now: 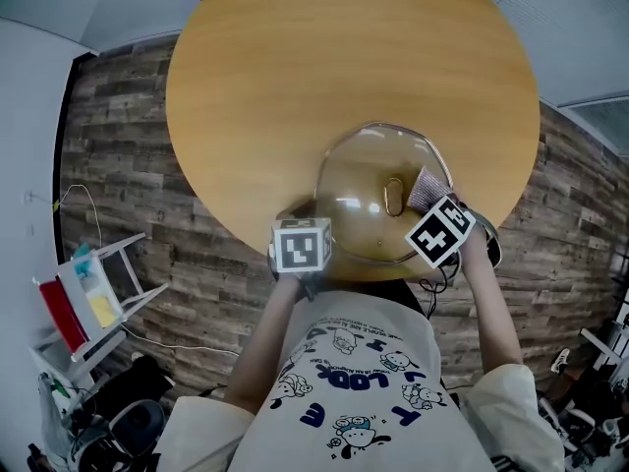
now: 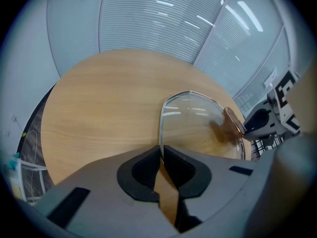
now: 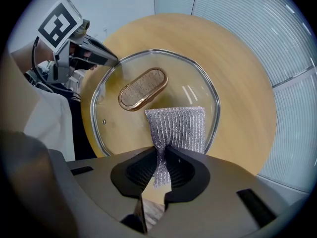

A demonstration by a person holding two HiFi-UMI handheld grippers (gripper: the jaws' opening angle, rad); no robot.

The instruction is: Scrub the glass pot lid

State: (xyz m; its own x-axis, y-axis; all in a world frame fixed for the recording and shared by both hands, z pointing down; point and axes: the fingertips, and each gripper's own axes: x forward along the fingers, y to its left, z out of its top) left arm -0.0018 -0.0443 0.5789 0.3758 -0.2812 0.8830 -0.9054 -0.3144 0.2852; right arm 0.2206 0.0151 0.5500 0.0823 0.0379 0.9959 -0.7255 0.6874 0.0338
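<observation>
Left hand-held gripper (image 2: pixel 161 150) clamps lid (image 2: pixel 198 123); right one (image 3: pixel 161 155) holds scrubber (image 3: pixel 178 128) beside handle (image 3: pixel 142 88).

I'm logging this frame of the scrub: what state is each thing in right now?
Clear glass pot lid with bronze oval handle: handle side up on the round wooden table, rim clamped.
Silver mesh scrubbing cloth: pinched at one end, spread over the lid's glass.
Left gripper: shut on the lid's rim.
Right gripper: shut on the cloth.
</observation>
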